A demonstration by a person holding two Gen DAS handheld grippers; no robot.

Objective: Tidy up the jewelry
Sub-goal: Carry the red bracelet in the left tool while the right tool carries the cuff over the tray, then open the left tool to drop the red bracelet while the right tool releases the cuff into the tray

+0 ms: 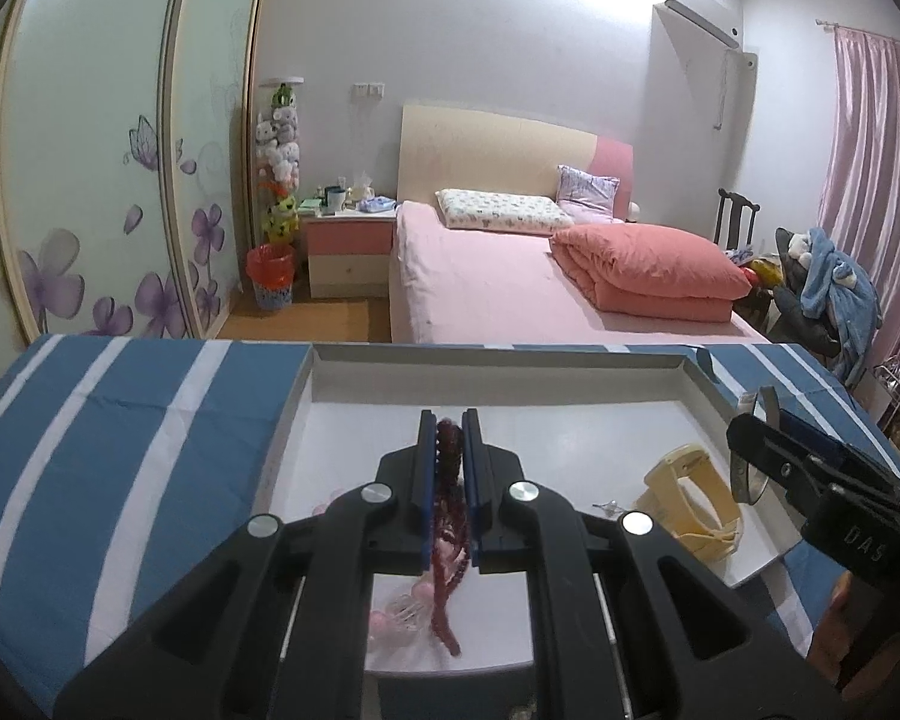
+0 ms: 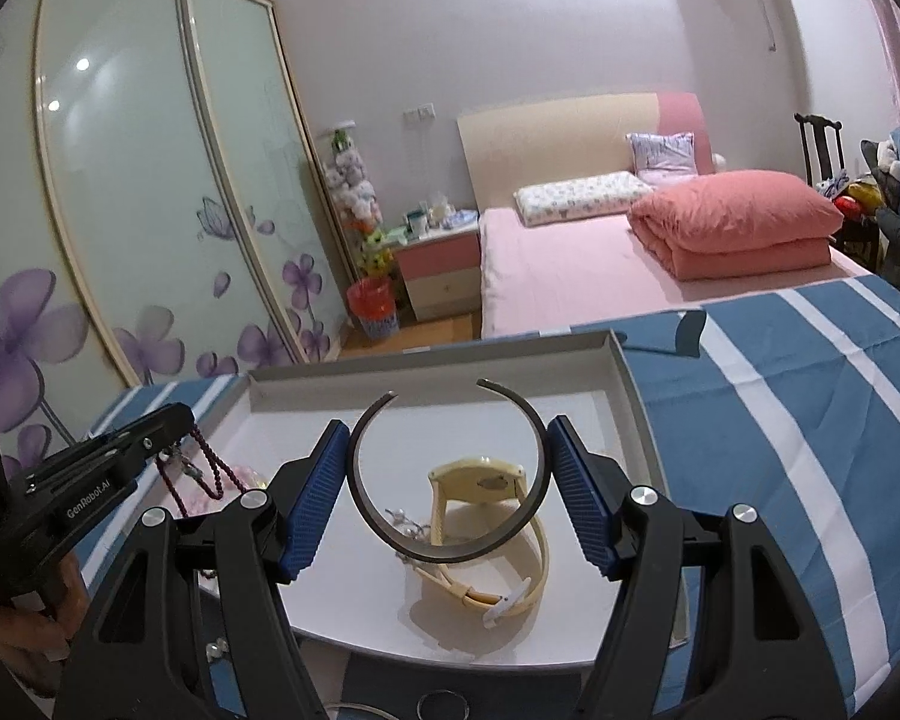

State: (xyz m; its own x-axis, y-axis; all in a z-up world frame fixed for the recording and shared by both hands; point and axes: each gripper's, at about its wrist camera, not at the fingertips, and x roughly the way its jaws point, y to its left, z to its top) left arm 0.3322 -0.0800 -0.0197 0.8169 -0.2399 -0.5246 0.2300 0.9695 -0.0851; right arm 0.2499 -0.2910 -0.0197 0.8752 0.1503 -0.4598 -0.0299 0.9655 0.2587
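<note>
My left gripper is shut on a dark red bead string that hangs down over the white tray. From the right wrist view that left gripper comes in at the left with the bead string dangling. My right gripper is shut on a dark open bangle, held upright by its two sides above the tray. In the left wrist view the right gripper and the bangle show at the right. A cream wristwatch lies on the tray below the bangle.
Pink beaded pieces lie on the tray under the left gripper, and a small silver piece lies beside the watch. The tray rests on a blue and white striped cloth. A thin ring lies at the near edge. A bed stands beyond.
</note>
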